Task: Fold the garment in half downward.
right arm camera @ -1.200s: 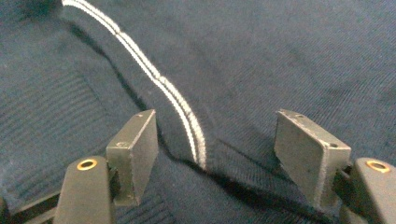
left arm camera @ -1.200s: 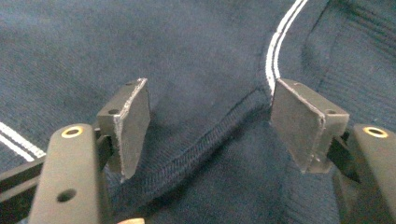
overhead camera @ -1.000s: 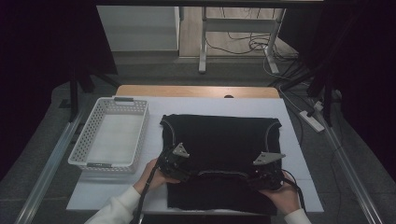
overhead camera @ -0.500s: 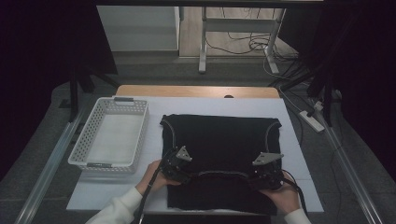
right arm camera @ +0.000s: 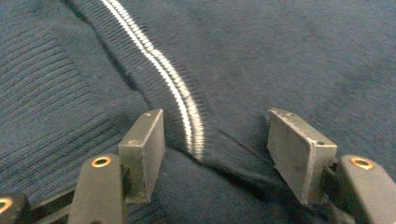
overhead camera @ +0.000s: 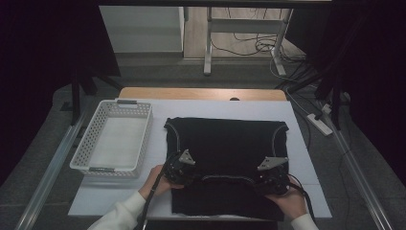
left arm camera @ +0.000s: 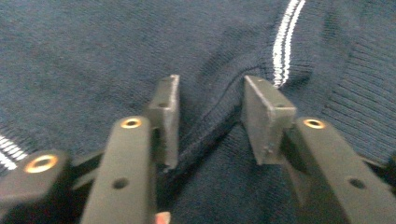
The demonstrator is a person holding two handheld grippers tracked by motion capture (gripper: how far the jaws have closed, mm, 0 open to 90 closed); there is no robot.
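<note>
One dark navy knit sweater (overhead camera: 225, 153) with white stripe trim, flat on one white table (overhead camera: 158, 108). One white perforated plastic basket (overhead camera: 112, 139). Two handheld black two-jaw grippers: left gripper (overhead camera: 178, 165), right gripper (overhead camera: 273, 175).

The sweater (left arm camera: 93, 56) is a dark navy knit cloth, matt and slightly fuzzy, with a fine, even stitch on its body and coarser ribbing along its edges. Thin white stripes (right arm camera: 177, 93) are knitted into the ribbed band. The left gripper (left arm camera: 210, 112) has flat pads of dull grey metal with scuffed, slightly rough faces; its arms look like matt black plastic set with shiny brass-coloured eyelets. The right gripper (right arm camera: 215, 149) is made the same way. The basket (overhead camera: 112, 139) is white perforated plastic with a faint sheen. The table (overhead camera: 201, 94) shows a smooth white matt top and a pale wooden far edge.
</note>
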